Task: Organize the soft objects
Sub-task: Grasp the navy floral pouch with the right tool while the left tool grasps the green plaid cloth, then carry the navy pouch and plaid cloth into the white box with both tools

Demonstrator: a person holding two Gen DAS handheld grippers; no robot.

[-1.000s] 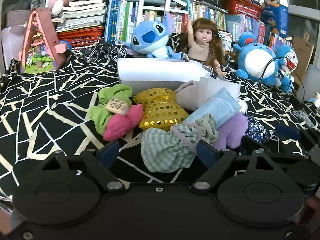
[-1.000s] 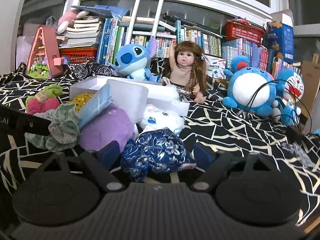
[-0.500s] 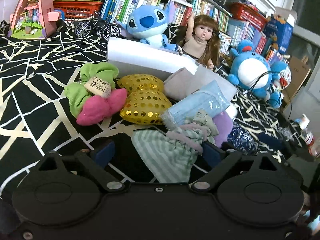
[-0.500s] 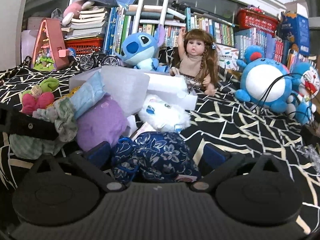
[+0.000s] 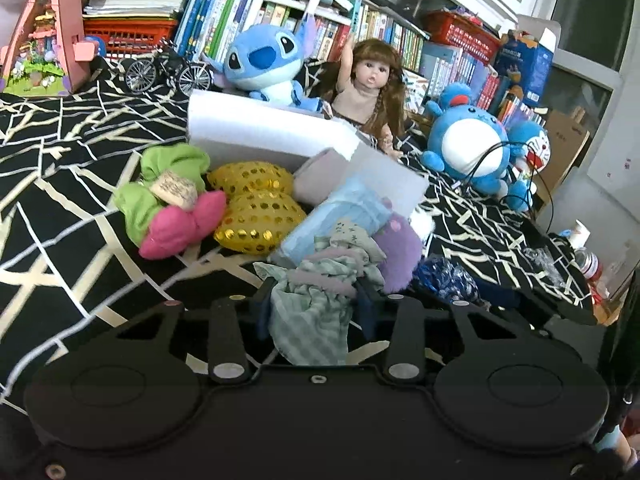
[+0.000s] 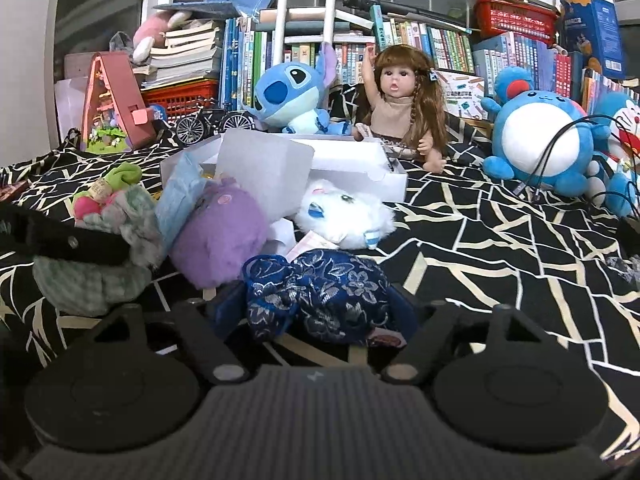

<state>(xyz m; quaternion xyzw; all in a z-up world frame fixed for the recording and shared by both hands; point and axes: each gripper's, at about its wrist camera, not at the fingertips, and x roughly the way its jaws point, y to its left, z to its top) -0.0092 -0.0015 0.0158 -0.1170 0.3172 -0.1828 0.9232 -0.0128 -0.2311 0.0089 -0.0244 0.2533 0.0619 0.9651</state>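
My left gripper point(image 5: 316, 308) is shut on a green checked cloth pouch point(image 5: 316, 312), which also shows in the right wrist view point(image 6: 92, 276). My right gripper point(image 6: 316, 312) is shut on a dark blue floral pouch point(image 6: 320, 296), seen in the left wrist view too point(image 5: 448, 280). Beside them lie a purple plush point(image 6: 220, 236), a light blue packet point(image 5: 340, 216), a white plush point(image 6: 344, 216), a yellow sequined cushion point(image 5: 256, 208) and a green and pink soft toy point(image 5: 168, 204). A white open box point(image 6: 344, 164) stands behind them.
A black and white patterned cloth point(image 6: 500, 240) covers the surface. At the back stand a Stitch plush point(image 6: 292, 96), a doll point(image 6: 400, 112), a round blue plush point(image 6: 544, 136), a model bicycle point(image 5: 168, 72), a pink toy house point(image 5: 44, 40) and shelves of books.
Both grippers have closed, the left on the green checked pouch, the right on the blue floral pouch. The left gripper has moved in and tilted right.
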